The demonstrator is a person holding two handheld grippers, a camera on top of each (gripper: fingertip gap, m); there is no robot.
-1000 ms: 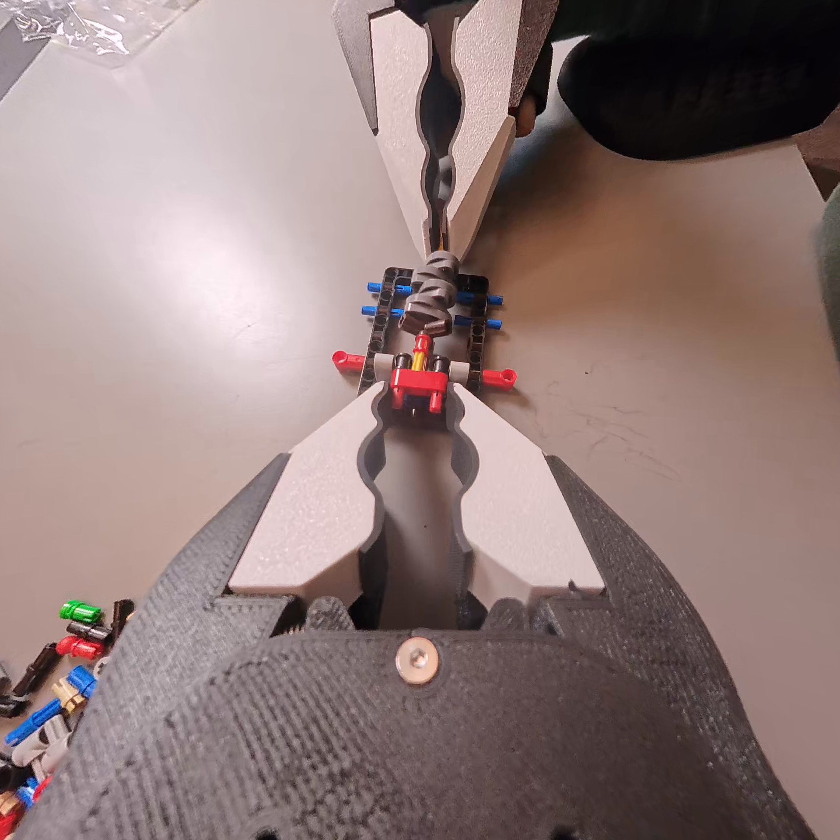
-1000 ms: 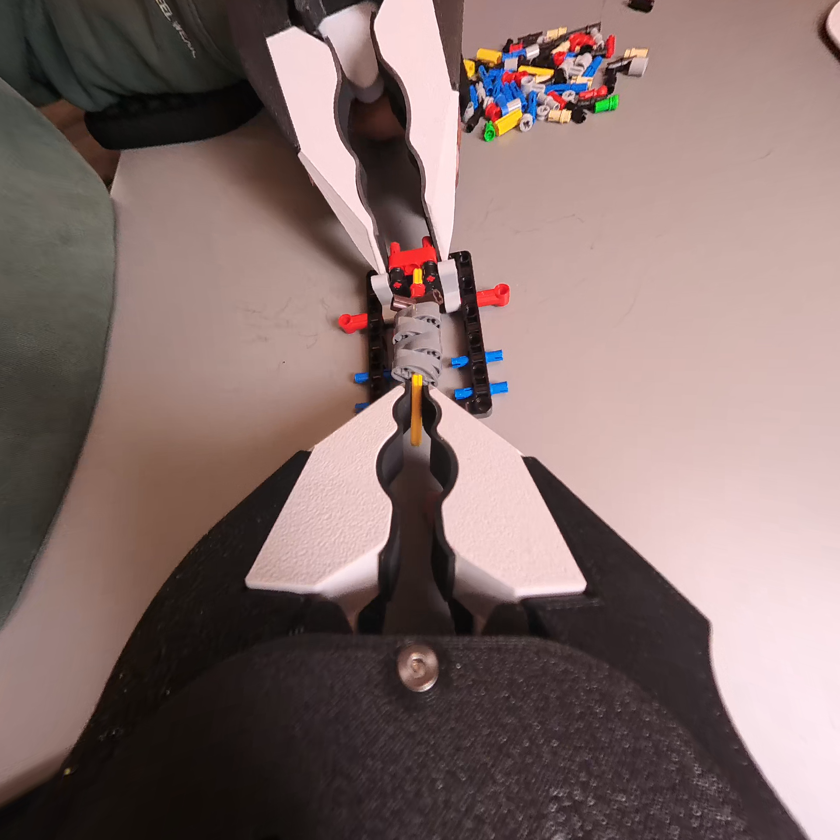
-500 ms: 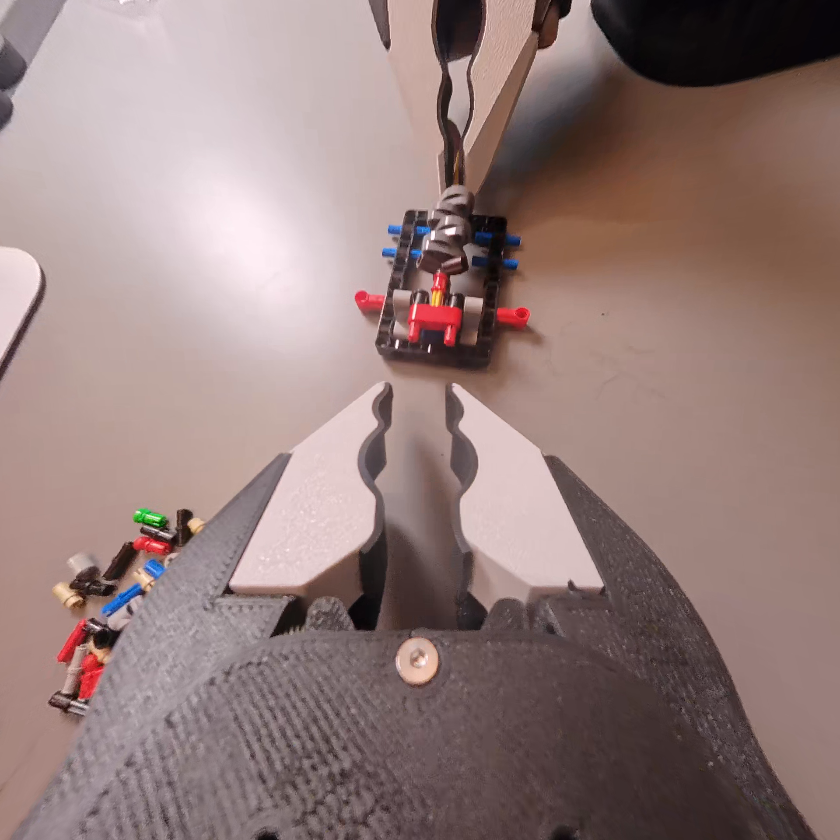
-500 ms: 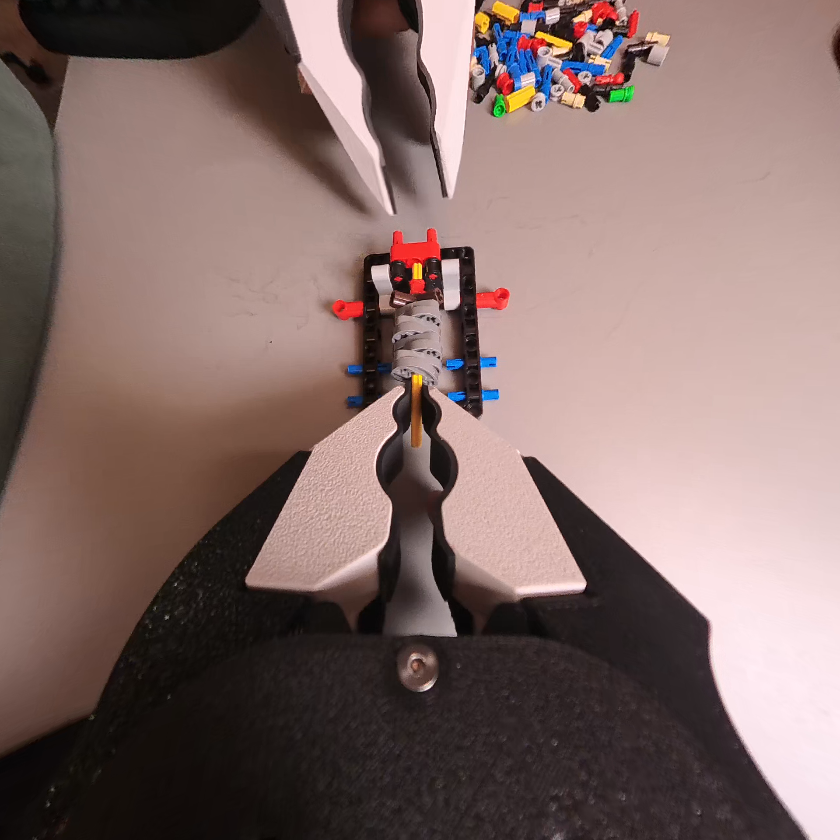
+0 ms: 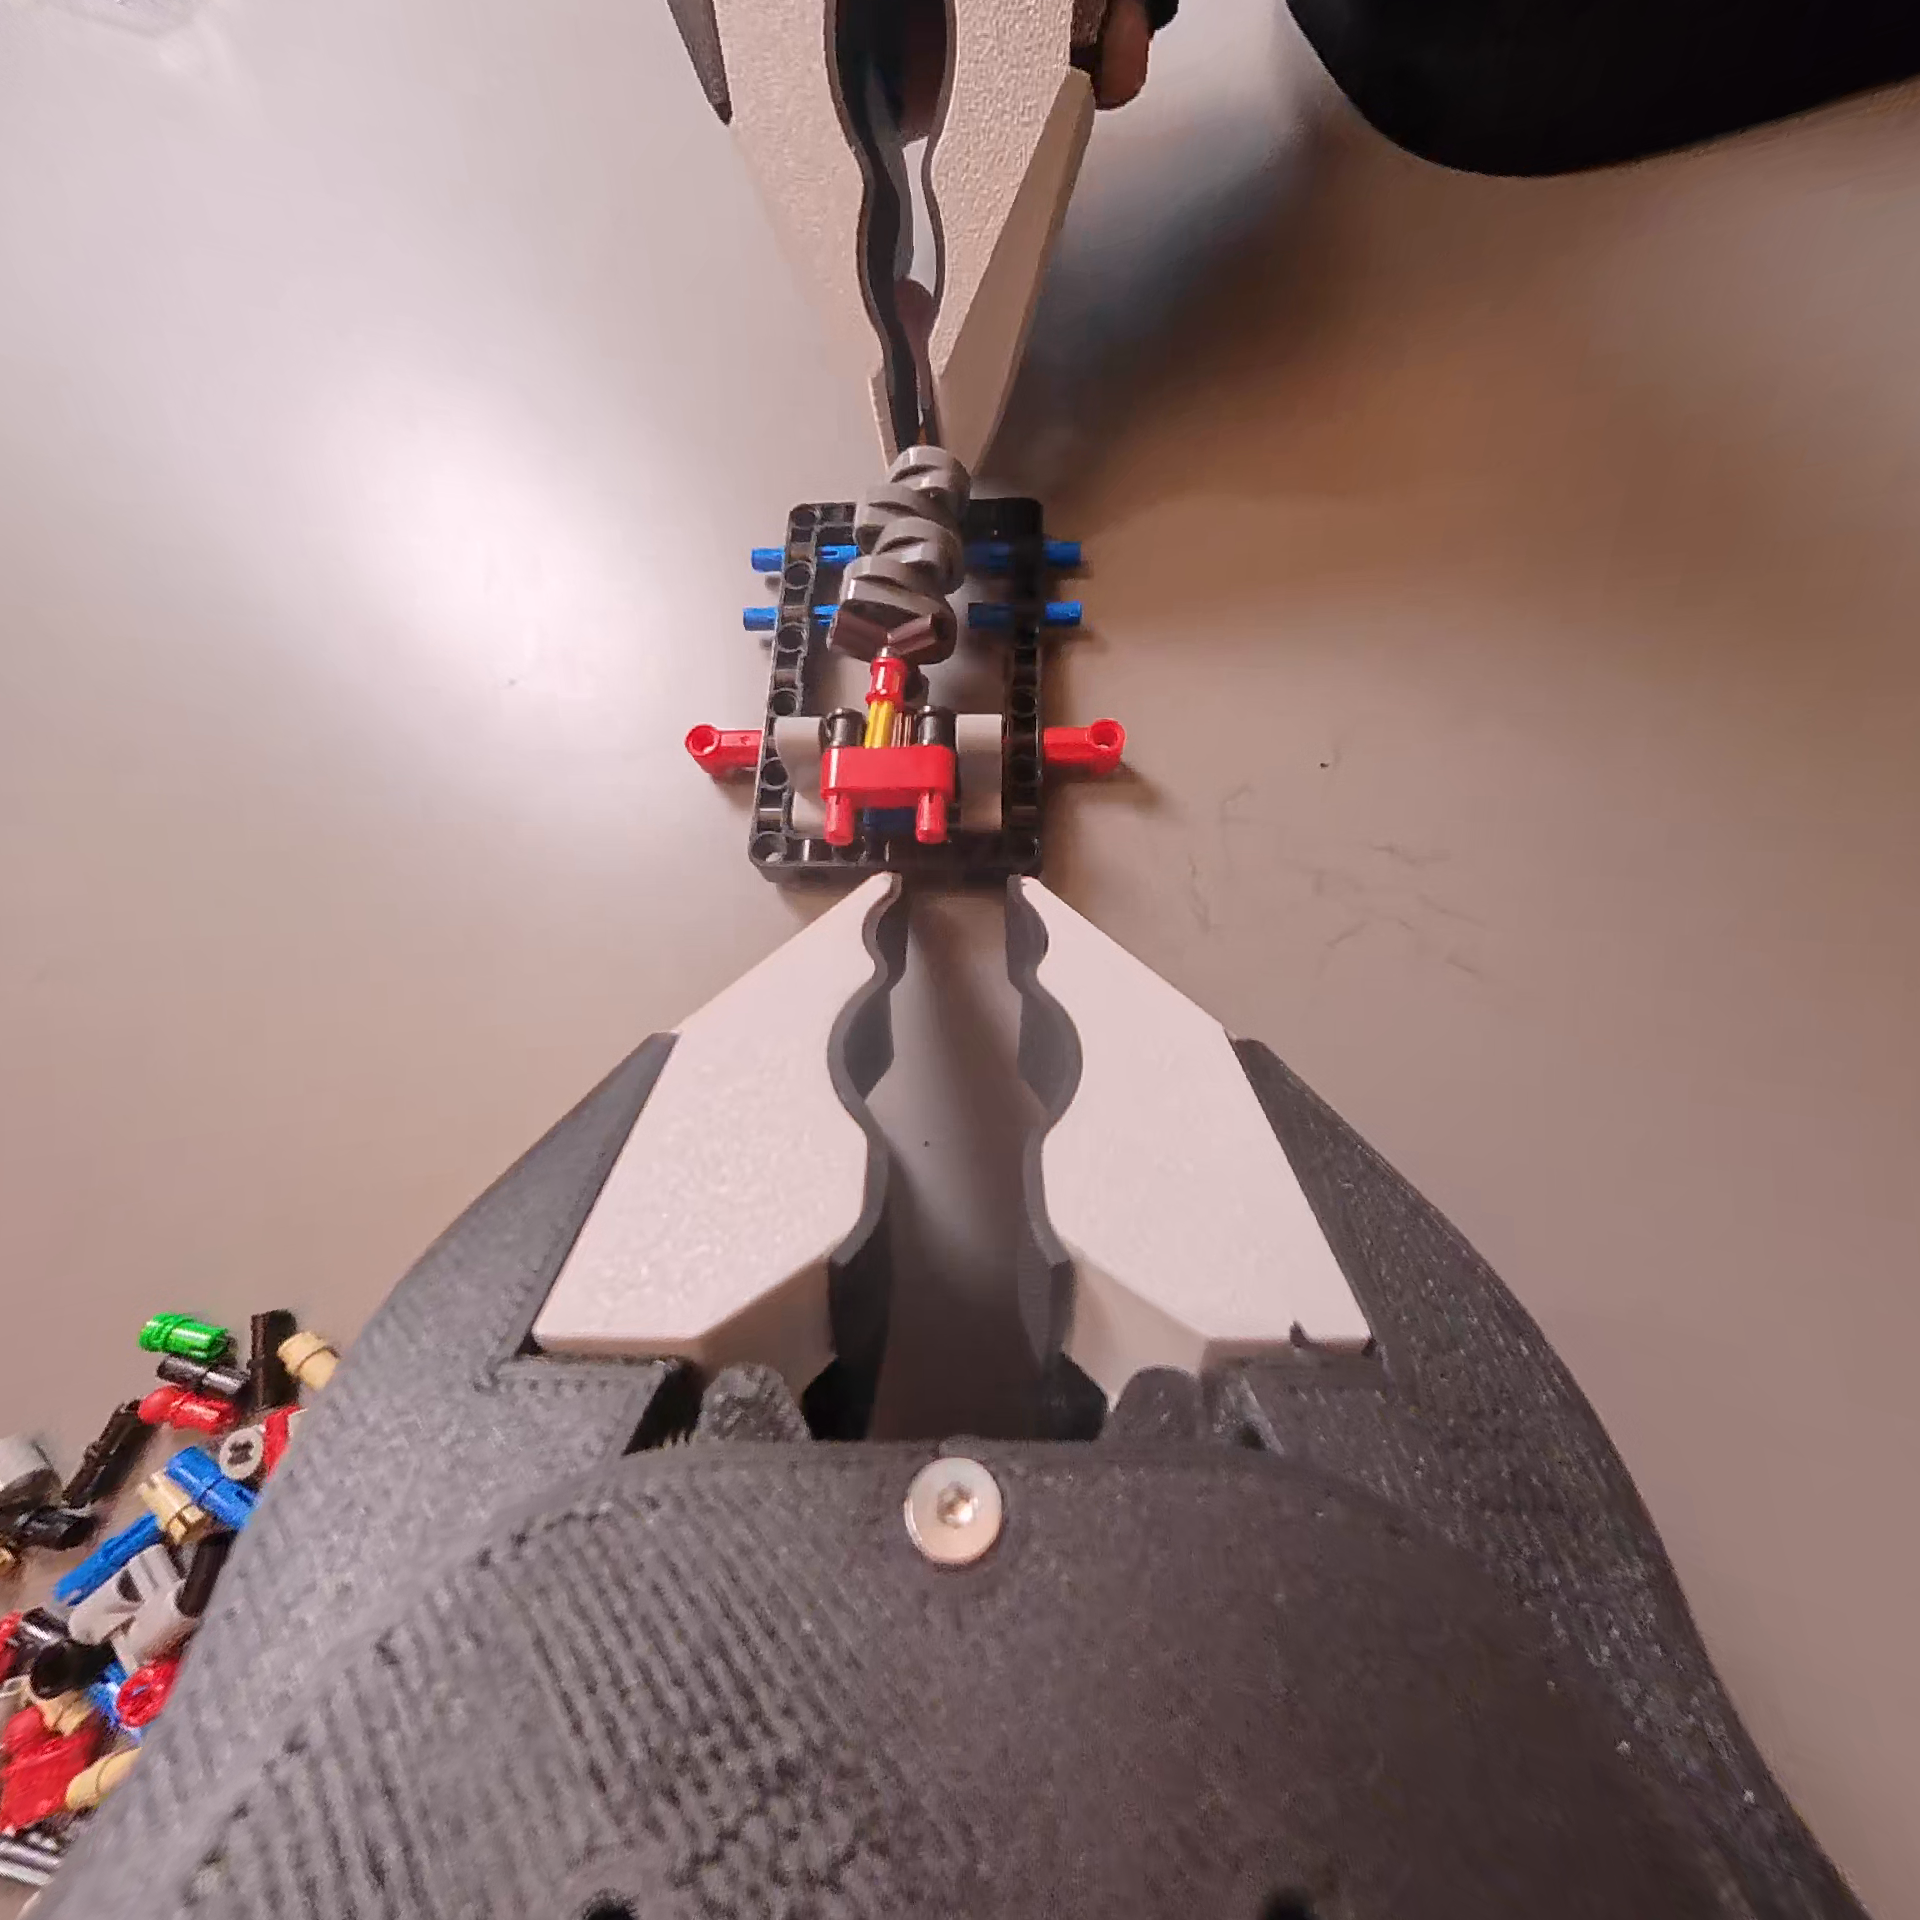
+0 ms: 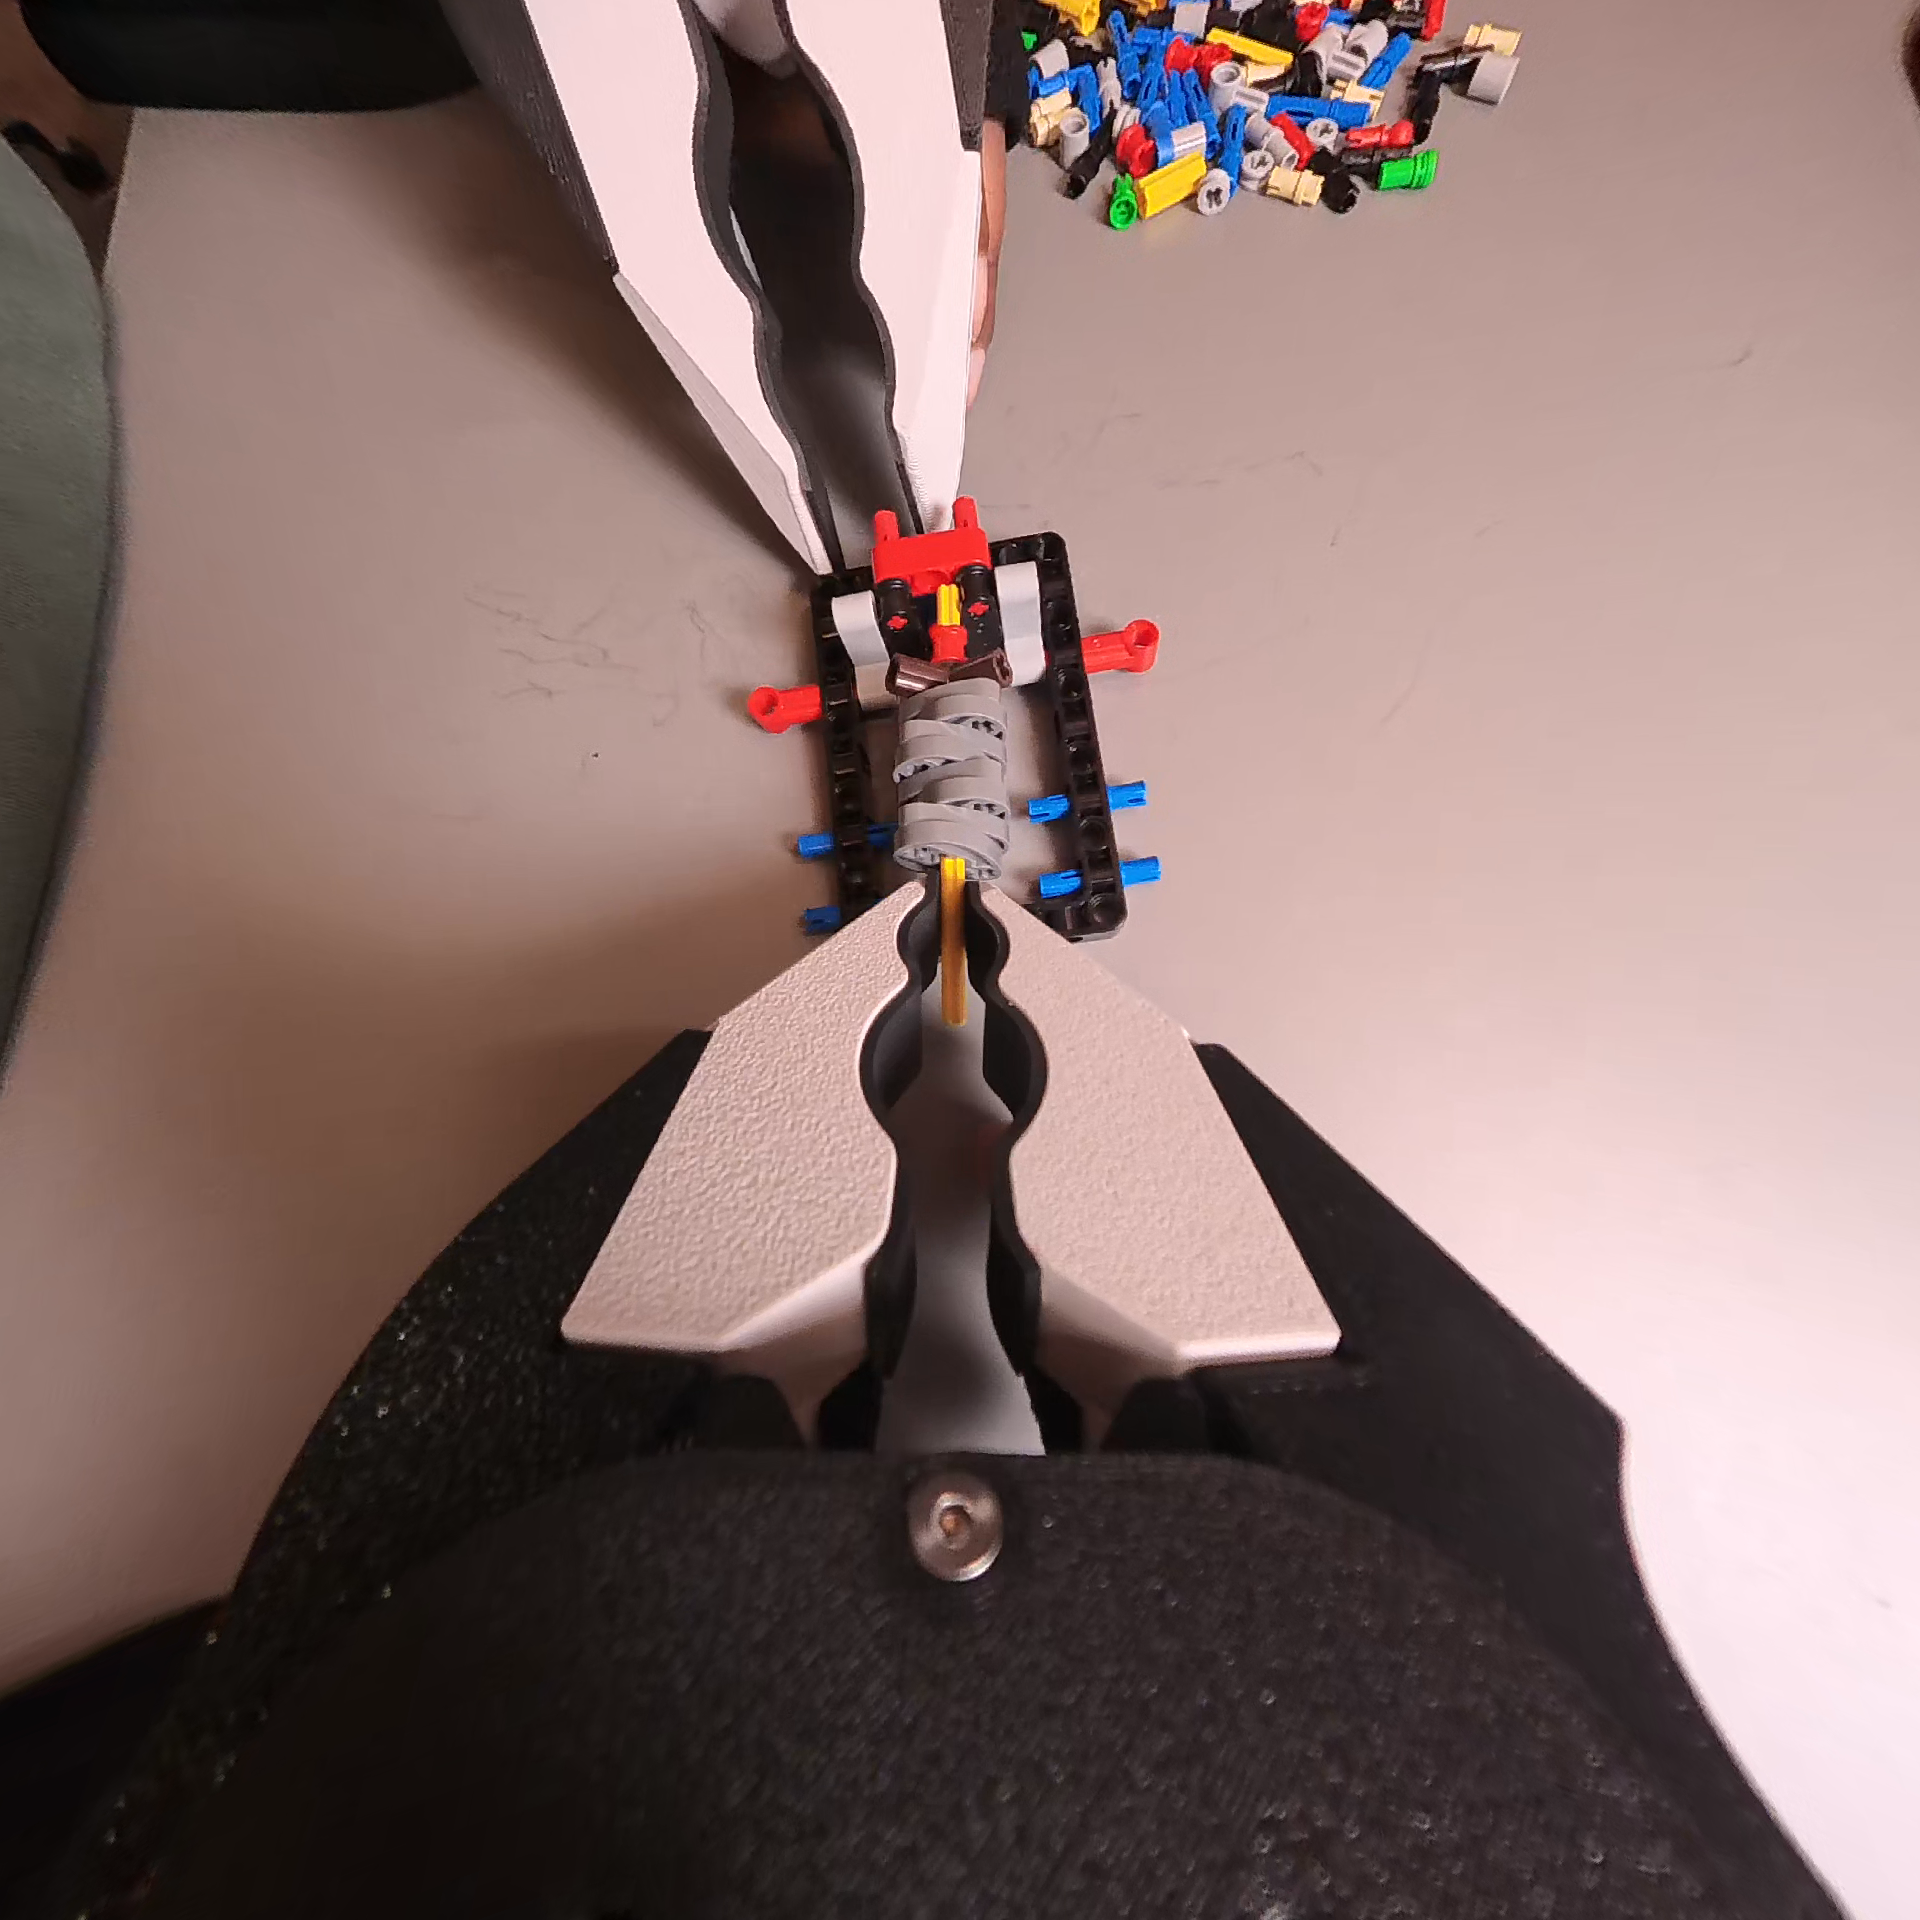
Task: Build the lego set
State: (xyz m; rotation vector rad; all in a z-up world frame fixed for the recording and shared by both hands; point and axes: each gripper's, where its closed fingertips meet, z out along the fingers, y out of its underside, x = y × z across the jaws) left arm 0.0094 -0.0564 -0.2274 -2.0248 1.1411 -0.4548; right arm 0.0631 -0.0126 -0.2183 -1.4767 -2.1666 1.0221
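A black rectangular frame (image 5: 1023, 727) lies flat on the table with blue and red pins sticking out of its sides. A red connector (image 5: 886, 774) sits at one end. A grey worm gear (image 5: 904, 561) rides on a yellow axle (image 6: 953, 956) along the frame's middle. My left gripper (image 5: 951, 883) is open and empty, its tips at the frame's end by the red connector. My right gripper (image 6: 951, 899) is shut on the yellow axle at the worm gear's (image 6: 951, 774) other end. The left gripper also shows in the right wrist view (image 6: 883, 520), by the red connector (image 6: 928, 551).
A pile of small loose pins and connectors (image 6: 1247, 104) lies on the table behind the left gripper; it also shows at the lower left of the left wrist view (image 5: 125, 1507). A dark sleeve (image 5: 1610, 73) is behind the right gripper. Green fabric (image 6: 42, 520) lies past the table edge. Spacing between my two grippers at the tips: around 8 cm.
My left gripper let go of the red connector, pulled back, then came forward again to the frame's end, still open. My right gripper has kept hold of the yellow axle.
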